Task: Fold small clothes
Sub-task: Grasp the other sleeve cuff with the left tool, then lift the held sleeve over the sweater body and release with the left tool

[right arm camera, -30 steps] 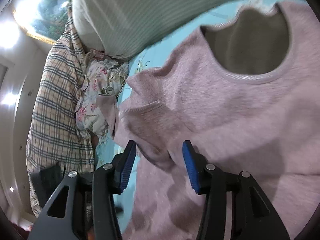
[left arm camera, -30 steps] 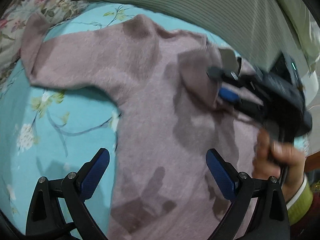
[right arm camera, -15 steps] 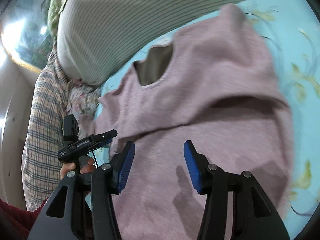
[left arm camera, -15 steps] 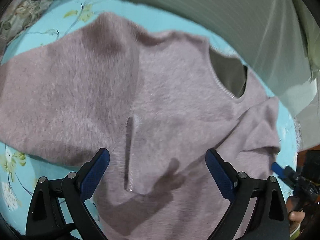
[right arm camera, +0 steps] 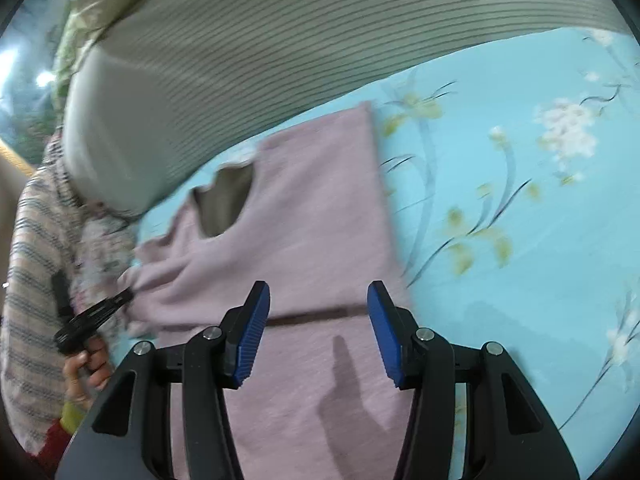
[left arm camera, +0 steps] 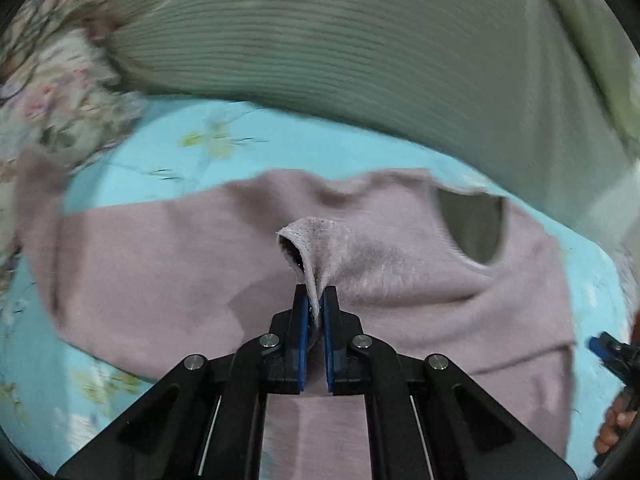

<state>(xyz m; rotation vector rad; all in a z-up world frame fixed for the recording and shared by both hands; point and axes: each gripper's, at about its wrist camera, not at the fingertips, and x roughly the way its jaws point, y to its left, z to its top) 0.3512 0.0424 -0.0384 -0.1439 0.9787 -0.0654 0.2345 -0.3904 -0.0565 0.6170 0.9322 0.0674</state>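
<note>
Turquoise floral bedsheet (right arm camera: 520, 208) – striped grey-green pillow (left arm camera: 340, 48) behind, plaid cloth (right arm camera: 28, 272) at side.

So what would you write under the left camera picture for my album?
Left hand-held gripper pinching a cuff of the pink sweater on a blue floral sheet.

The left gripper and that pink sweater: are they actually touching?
Touching. In the left wrist view the left gripper has its jaws shut on a pinched-up fold of the pink sweater, with fabric squeezed between the blue pads.
</note>
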